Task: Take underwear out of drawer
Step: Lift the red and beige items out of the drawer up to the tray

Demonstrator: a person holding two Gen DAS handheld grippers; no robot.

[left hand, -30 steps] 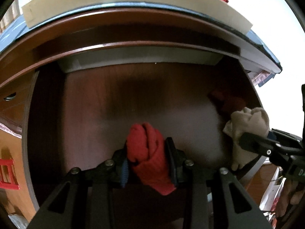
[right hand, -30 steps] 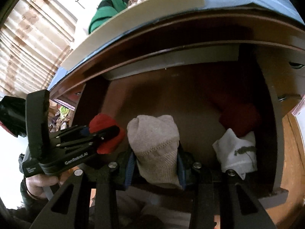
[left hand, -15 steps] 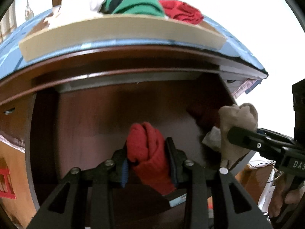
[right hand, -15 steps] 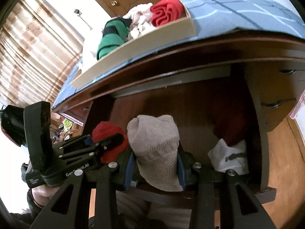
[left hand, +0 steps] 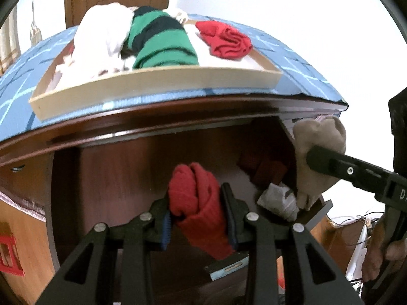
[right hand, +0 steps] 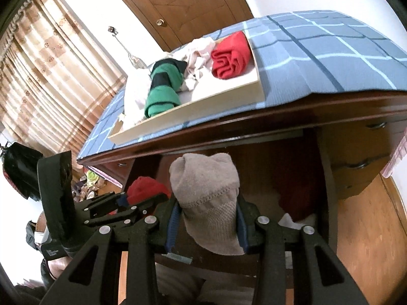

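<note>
Red rolled underwear is clamped in the left gripper, jaws narrow and pressing both sides of the bundle, tail hanging below the pads. Beige rolled underwear is pinched the same way in the right gripper. Both bundles sit above the open drawer, near its front edge. Left in the drawer: a white piece in the near right corner and a dark red piece just behind it.

On top of the dresser, on the blue checked cloth, the wooden tray already holds a green striped roll, a red roll and white items.

Judgement: lift-out is under way, tray is the likely drop. To do it well:
- keep both grips closed, no re-pinch mid-air
- clear the dresser's overhanging top edge before moving far
- red tail hangs low, so watch it doesn't snag the drawer front
- keep the grippers apart; they sit close side by side
</note>
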